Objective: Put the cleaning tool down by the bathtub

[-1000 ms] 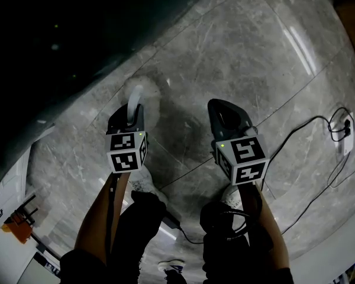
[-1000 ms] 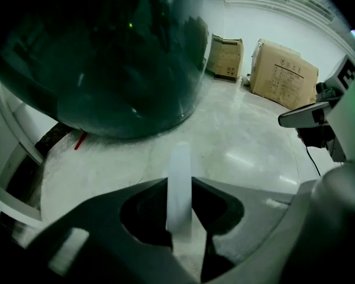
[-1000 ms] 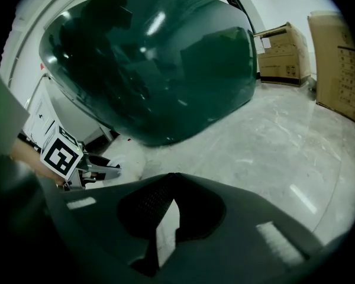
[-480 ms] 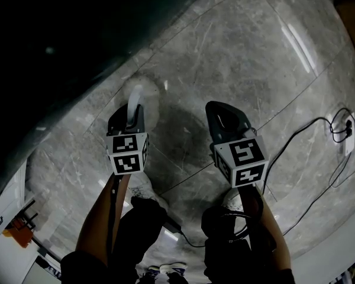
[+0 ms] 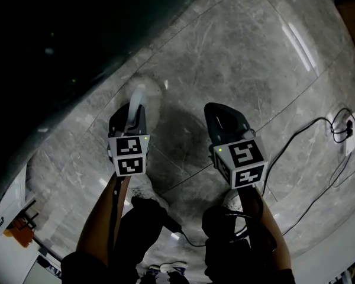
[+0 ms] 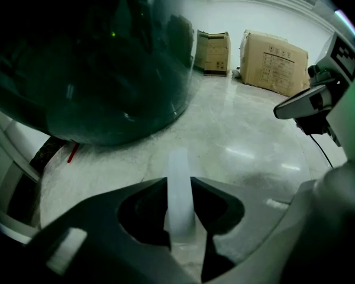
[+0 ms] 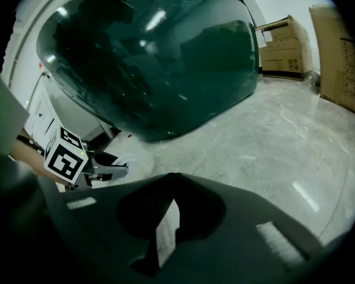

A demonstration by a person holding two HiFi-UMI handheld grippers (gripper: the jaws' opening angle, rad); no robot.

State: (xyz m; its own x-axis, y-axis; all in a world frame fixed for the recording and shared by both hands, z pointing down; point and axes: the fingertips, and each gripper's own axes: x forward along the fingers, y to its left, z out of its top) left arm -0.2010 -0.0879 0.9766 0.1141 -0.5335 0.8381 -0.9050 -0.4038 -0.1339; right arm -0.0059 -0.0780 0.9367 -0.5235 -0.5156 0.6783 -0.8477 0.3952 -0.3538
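Observation:
The cleaning tool [image 5: 143,97] has a white handle [image 6: 178,188] and a pale round fluffy head that lies on the grey stone floor, close to the dark green bathtub [image 5: 71,34]. My left gripper [image 5: 132,109] is shut on that handle, which stands up between its jaws. In the left gripper view the bathtub [image 6: 94,64] bulges just beyond the tool. About a hand's width to the right my right gripper [image 5: 218,109] hovers over the floor, shut, with nothing in it. In the right gripper view the jaw tips meet [image 7: 173,175], and the left gripper [image 7: 77,158] and the tool's head [image 7: 125,158] show at the left.
A black cable [image 5: 302,132] runs over the floor to a white plug [image 5: 345,136] at the right. Cardboard boxes [image 6: 275,61] stand by the far wall. White and orange items [image 5: 9,220] sit at the lower left. The person's legs and shoes [image 5: 165,271] are below.
The left gripper has drifted slightly toward the person with the handle still in it. The right gripper has barely moved.

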